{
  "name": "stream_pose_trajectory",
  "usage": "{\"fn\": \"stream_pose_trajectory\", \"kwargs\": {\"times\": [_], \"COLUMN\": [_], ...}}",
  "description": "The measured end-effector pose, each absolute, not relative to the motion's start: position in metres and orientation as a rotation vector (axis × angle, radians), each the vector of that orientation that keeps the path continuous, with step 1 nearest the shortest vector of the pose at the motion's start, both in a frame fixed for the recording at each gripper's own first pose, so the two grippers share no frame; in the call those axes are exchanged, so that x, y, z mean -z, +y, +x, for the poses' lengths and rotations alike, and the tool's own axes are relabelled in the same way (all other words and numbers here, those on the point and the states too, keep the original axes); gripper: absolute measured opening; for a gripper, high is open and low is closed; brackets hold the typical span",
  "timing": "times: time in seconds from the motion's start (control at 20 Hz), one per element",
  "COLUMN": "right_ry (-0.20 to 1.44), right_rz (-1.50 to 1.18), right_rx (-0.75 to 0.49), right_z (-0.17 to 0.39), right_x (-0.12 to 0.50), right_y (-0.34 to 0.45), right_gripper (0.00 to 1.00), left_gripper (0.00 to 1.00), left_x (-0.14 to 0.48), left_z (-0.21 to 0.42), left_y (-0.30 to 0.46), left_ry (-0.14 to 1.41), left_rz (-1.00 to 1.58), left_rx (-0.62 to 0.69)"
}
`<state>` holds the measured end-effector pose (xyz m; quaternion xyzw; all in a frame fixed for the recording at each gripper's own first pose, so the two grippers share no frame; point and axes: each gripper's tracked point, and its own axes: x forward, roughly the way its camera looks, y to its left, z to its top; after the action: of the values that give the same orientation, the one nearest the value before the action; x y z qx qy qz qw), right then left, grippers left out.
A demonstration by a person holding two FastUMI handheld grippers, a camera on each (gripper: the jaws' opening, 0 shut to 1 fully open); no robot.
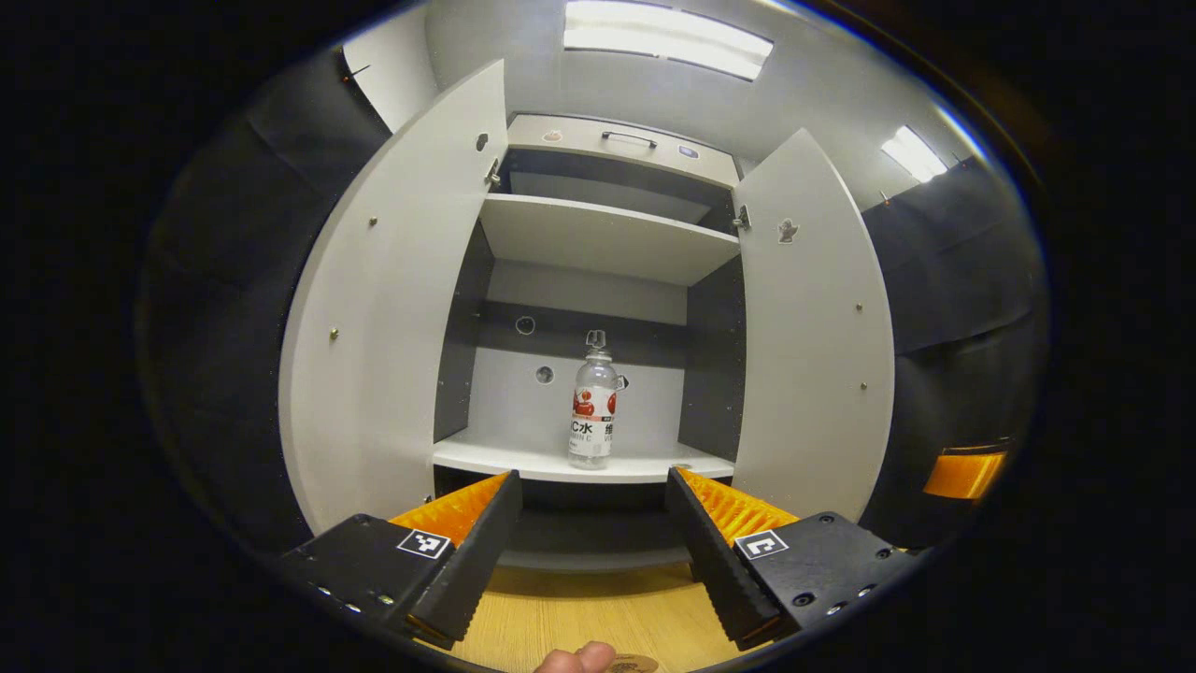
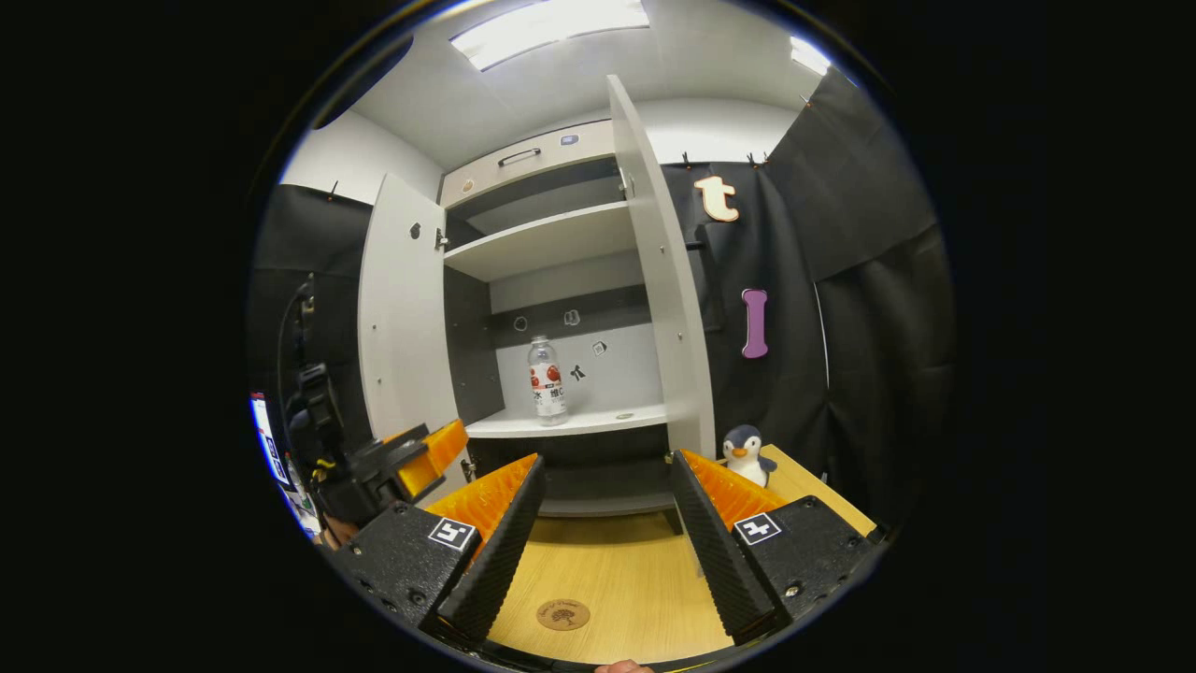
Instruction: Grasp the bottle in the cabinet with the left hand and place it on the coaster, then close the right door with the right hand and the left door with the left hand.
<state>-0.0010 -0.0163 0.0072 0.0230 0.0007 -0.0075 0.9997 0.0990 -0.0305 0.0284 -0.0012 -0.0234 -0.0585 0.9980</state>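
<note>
Left gripper view
Your left gripper (image 1: pixel 590 523): its two fingers stood wide apart, with nothing between them.
Bottle (image 1: pixel 594 409): it stood upright on the lower shelf (image 1: pixel 486 458) of the cabinet (image 1: pixel 612 238), ahead of your fingers and centred over the gap between them, well apart from both tips.
Doors: the left door (image 1: pixel 383 308) swung open beyond your left finger, and the right door (image 1: pixel 811 336) swung open beyond your right finger.
Table (image 1: pixel 579 617): its wooden top lay beneath the fingers.
Hand (image 1: pixel 577 660): a fingertip showed below the gap, at the bottom edge.
Your right gripper (image 1: pixel 964 473): part of it showed far off to the right of your right finger; you could not tell from here how its fingers stood.

Right gripper view
Your right gripper (image 2: pixel 605 514): its fingers were spread apart and held nothing.
Bottle (image 2: pixel 546 381): it stood upright on the lower shelf (image 2: pixel 598 421), ahead of and above your left finger's tip, well apart from it.
Coaster (image 2: pixel 562 614): it lay flat on the table (image 2: pixel 617 570), below the gap, nearer your left finger.
Toy penguin (image 2: pixel 746 454): it sat on the table just beyond your right finger's tip.
Your left gripper (image 2: pixel 411 463): it was to the left of your left finger, near it.
</note>
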Motion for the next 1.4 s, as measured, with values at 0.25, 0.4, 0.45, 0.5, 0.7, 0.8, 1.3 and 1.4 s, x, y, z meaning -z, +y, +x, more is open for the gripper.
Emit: {"fn": "stream_pose_trajectory", "kwargs": {"times": [0.25,0.4,0.45,0.5,0.7,0.8,1.3,1.4], "right_ry": [-0.017,-0.019,-0.024,-0.029,-0.034,-0.022,-0.004,-0.002], "right_rz": [0.043,0.051,0.046,0.036,0.019,0.018,0.02,0.02], "right_rx": [0.057,0.08,0.089,0.099,0.136,0.161,0.232,0.238], "right_z": [0.001,0.004,0.004,0.005,0.004,0.005,0.008,0.007], "right_x": [-0.013,-0.015,-0.017,-0.017,-0.018,-0.015,-0.016,-0.016], "right_y": [-0.033,-0.039,-0.041,-0.045,-0.06,-0.069,-0.094,-0.098], "right_gripper": [0.83,0.82,0.82,0.82,0.82,0.82,0.83,0.83], "left_gripper": [0.99,0.99,0.95,0.95,0.95,0.95,0.94,0.95], "left_x": [-0.041,-0.044,-0.044,-0.042,-0.034,-0.026,-0.002,-0.001], "left_z": [0.149,0.182,0.197,0.212,0.275,0.304,0.386,0.396], "left_y": [-0.051,-0.062,-0.063,-0.061,-0.051,-0.047,-0.039,-0.038], "left_ry": [-0.068,-0.076,-0.076,-0.064,-0.039,-0.016,0.041,0.05], "left_rz": [-0.012,-0.03,-0.027,-0.026,-0.045,-0.033,0.062,0.068], "left_rx": [0.176,0.199,0.201,0.191,0.169,0.16,0.094,0.078]}}
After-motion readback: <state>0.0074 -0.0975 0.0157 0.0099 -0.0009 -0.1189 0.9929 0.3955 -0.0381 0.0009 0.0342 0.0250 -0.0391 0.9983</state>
